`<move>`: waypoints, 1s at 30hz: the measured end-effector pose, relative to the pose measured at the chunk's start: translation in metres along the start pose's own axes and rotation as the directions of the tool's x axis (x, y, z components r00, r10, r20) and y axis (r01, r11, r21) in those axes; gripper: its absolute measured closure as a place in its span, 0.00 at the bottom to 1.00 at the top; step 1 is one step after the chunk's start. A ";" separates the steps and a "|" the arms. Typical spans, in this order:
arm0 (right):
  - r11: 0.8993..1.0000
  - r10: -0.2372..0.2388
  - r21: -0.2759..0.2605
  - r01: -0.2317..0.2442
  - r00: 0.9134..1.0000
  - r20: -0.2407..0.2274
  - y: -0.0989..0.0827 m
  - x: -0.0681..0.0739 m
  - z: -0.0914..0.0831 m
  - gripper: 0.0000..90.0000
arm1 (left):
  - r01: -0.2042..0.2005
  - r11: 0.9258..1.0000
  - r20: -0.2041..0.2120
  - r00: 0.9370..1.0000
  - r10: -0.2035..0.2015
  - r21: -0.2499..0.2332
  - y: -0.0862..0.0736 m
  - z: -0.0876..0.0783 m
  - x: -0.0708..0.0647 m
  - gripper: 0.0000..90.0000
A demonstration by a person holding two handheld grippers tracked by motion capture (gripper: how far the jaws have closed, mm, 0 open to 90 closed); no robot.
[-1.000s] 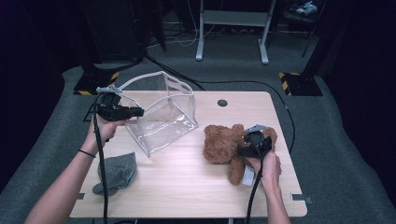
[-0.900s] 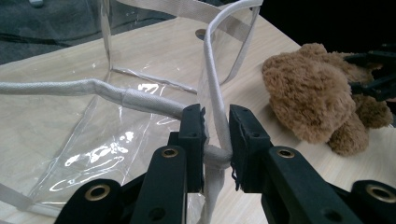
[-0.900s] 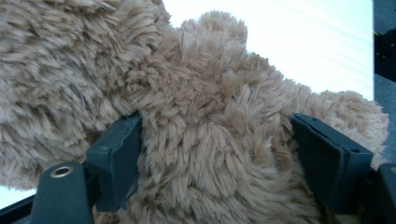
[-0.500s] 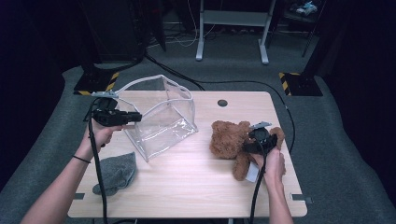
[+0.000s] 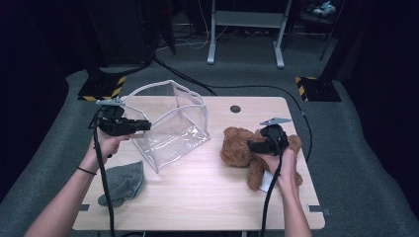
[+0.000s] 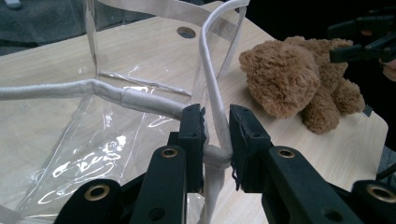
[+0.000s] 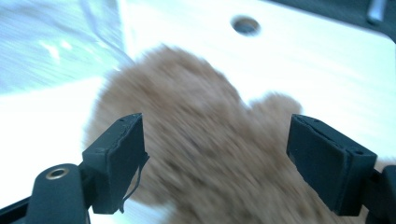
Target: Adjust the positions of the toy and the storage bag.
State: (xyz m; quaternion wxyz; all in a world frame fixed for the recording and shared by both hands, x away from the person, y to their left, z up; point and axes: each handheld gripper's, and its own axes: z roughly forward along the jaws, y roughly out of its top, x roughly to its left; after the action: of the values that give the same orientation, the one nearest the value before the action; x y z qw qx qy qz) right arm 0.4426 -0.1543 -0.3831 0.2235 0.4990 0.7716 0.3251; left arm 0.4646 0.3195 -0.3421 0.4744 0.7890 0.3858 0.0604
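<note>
The right gripper (image 5: 253,146) hovers with jaws wide apart over the teddy (image 5: 237,150) lying near the table's (image 5: 197,197) right edge, while the left gripper (image 5: 143,125), nearer the left edge, pinches the white rim of the clear bag (image 5: 170,128) standing mid-table.

Both tools are matte black. The left tool (image 5: 141,125) carries a grey three-cornered plate on top, and so does the right tool (image 5: 252,145). A black cable trails from each, running back along the bare forearms. No sleeves here, just a thin dark band on the left wrist. Up close, the left tool's (image 6: 215,135) arms show brass-ringed holes and ribbed black pads (image 6: 192,128); the right tool's (image 7: 215,163) pads (image 7: 119,158) are blocky, edges slightly frayed.
</note>
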 end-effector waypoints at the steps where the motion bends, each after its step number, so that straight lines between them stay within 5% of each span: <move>1: 1.000 -0.002 -0.009 0.001 1.000 -0.015 0.005 0.004 0.000 0.21 | -0.003 1.000 0.003 1.000 0.003 -0.006 0.000 0.000 0.000 0.84; 11: 0.996 -0.066 -0.071 0.054 0.983 -0.170 0.081 0.049 0.026 0.28 | -0.010 1.000 -0.011 1.000 0.010 0.002 -0.001 0.000 -0.002 0.84; 13: 0.996 -0.050 -0.084 0.034 0.980 -0.192 0.096 0.059 0.033 0.32 | -0.011 1.000 -0.016 1.000 0.011 0.000 -0.001 -0.001 -0.002 0.84; 21: 0.995 -0.054 -0.091 0.035 0.977 -0.206 0.144 0.079 0.065 0.52 | -0.007 1.000 -0.021 1.000 0.007 0.005 0.000 -0.001 -0.002 0.84; 24: 0.993 -0.065 -0.109 0.046 0.982 -0.177 0.152 0.082 0.074 0.57 | -0.009 1.000 -0.021 1.000 0.010 0.009 0.000 -0.001 -0.002 0.84; 26: 0.996 -0.018 -0.092 -0.001 0.978 -0.209 0.154 0.081 0.079 0.61 | -0.006 1.000 -0.019 1.000 0.007 0.010 0.001 -0.001 -0.002 0.84; 30: 0.997 -0.032 -0.070 0.018 0.976 -0.214 0.158 0.082 0.086 0.74 | -0.009 1.000 -0.022 1.000 0.009 0.011 0.001 -0.001 -0.002 0.84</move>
State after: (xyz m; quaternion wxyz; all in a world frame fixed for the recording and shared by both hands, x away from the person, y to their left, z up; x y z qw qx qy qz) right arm 0.5658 -0.0091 -0.3298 0.1596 0.4435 0.7860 0.4000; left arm 0.4635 0.3188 -0.3406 0.4655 0.7926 0.3877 0.0691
